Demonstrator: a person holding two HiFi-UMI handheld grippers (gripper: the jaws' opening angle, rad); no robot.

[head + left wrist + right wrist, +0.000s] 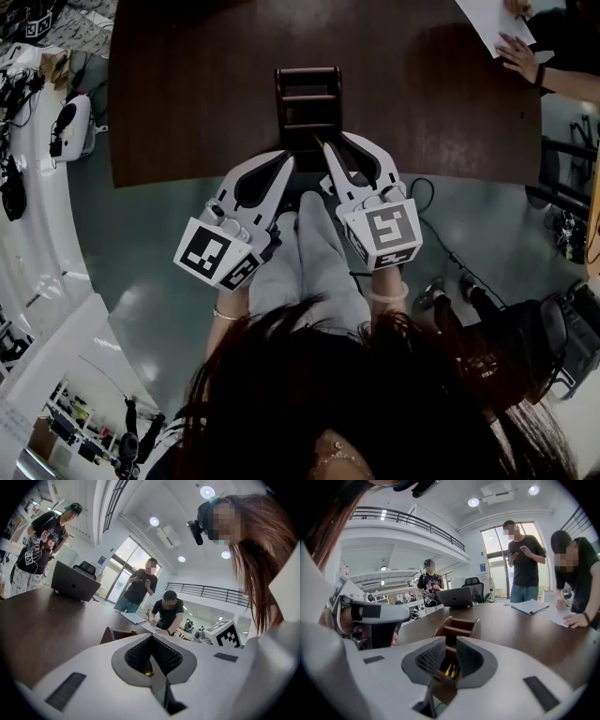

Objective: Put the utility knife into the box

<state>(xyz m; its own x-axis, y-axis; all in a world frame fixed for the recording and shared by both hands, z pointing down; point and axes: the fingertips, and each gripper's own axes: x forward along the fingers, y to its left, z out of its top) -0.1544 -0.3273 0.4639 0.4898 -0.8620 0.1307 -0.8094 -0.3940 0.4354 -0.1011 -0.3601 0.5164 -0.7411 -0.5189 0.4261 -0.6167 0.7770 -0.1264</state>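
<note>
My left gripper sits nearest me, just short of the table edge. Its pads are pressed together at the tips and pinch nothing I can name. A small yellow speck shows low in the hollow behind them, too small for me to tell what it is.

My right gripper is just beside the left one, at about the same height. In its own view the pads are spread a little, with a narrow gap between them and nothing gripped. Through that gap I see the knife as a couple of yellow stripes lying low in the nearest compartment of the box, below the pads and not touching them as far as I can tell.

From the head view the box is a brown wooden one with cross dividers, standing on the dark table straight ahead of both grippers. Its near end is hidden under the jaw tips, so the knife does not show there. The left gripper view catches only a corner of the box.

Farther across the table a laptop stands open and a stack of paper lies flat. At the far side a person leans over the table with a hand on a sheet.
</note>
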